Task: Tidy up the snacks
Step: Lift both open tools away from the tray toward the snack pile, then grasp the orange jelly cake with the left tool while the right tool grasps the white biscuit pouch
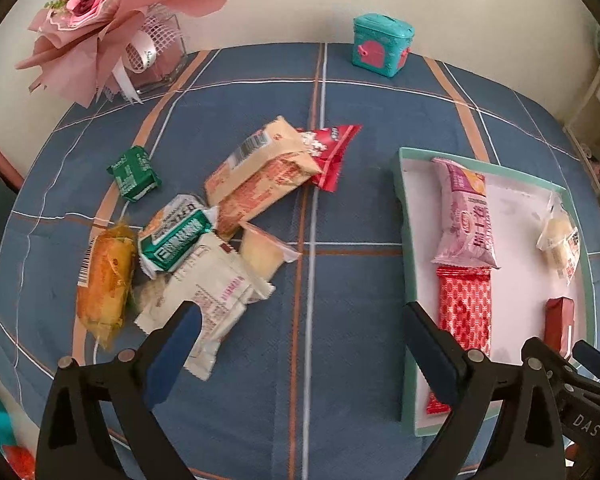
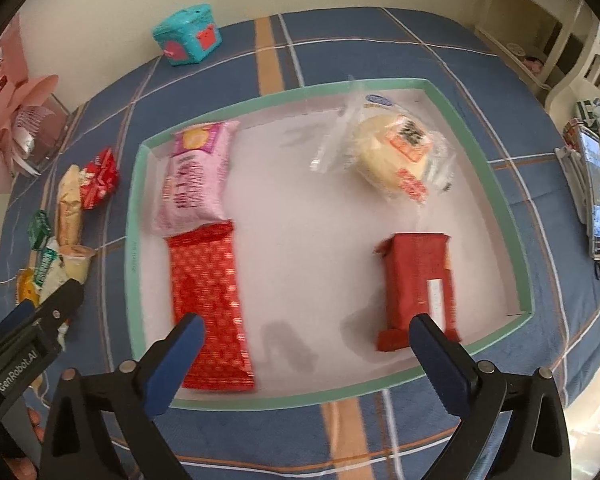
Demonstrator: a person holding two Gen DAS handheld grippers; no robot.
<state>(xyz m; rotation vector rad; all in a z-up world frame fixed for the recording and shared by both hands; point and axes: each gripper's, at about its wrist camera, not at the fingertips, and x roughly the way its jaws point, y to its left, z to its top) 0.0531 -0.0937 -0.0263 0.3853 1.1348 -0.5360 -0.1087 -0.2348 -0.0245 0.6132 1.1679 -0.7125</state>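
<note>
While both claws hang wide open and empty, the step in hand reads as fetching the next packet from the loose pile. The left claw (image 1: 300, 344) hovers above bare checked cloth on the surface (image 1: 340, 200), its left finger over the white packet (image 1: 208, 300). The right claw (image 2: 306, 354) is over the tray (image 2: 134, 240), nothing between its fingers.

Tray holds four: pink packet (image 2: 196, 176) and red patterned bar (image 2: 210, 300) end to end along the left wall, long axes running near to far; clear-wrapped cake (image 2: 396, 152) far right; dark red packet (image 2: 418, 284) near right, also near to far.

Judgement: take the white packet across its short width, lift clear of the green packet (image 1: 176, 240) overlapping it, and lay it parallel to the others in the tray's open middle.
</note>
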